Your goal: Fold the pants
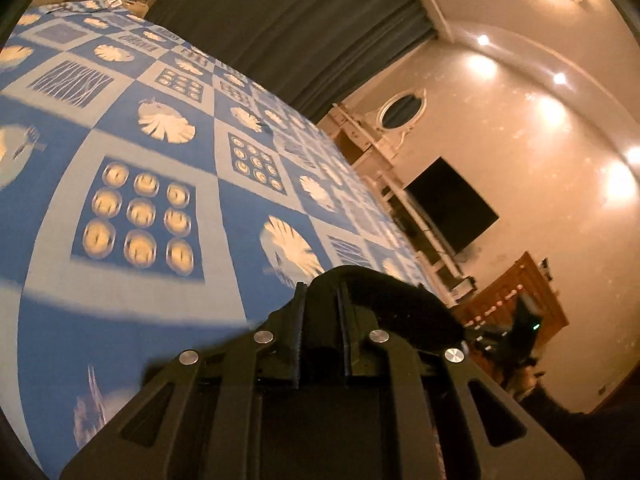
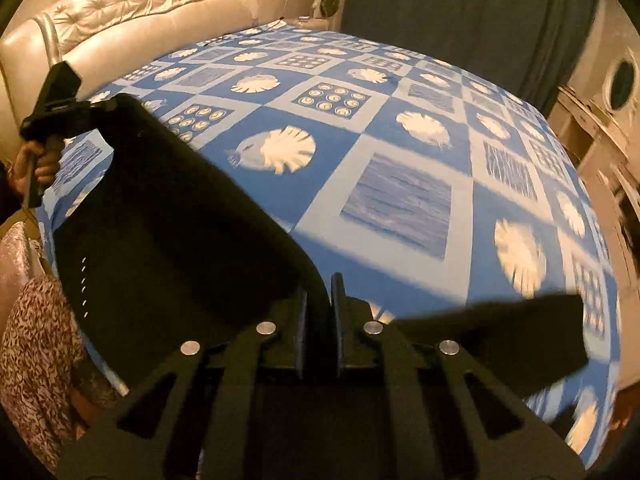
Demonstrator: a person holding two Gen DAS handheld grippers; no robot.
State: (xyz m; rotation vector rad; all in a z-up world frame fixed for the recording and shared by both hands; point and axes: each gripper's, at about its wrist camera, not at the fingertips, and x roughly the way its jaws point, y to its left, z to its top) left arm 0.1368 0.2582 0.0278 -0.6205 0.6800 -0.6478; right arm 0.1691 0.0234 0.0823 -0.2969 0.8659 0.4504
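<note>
The black pants (image 2: 160, 232) hang stretched in the air above the bed, held between both grippers. My right gripper (image 2: 320, 296) is shut on one edge of the pants; another part of the pants (image 2: 500, 344) hangs to its right. My left gripper (image 2: 102, 108) shows at the far left of the right wrist view, shut on the other end of the cloth. In the left wrist view my left gripper (image 1: 320, 300) is shut on a fold of the black pants (image 1: 384, 300), and the right gripper (image 1: 520, 328) shows blurred at the right.
The bed (image 2: 400, 200) has a blue and white patterned sheet, also in the left wrist view (image 1: 160, 160). A cream tufted headboard (image 2: 140, 8) stands behind, dark curtains (image 2: 460, 12) beyond. A white dresser with an oval mirror (image 1: 400, 112), a wall TV (image 1: 452, 204) and a wooden cabinet (image 1: 516, 300) stand at right.
</note>
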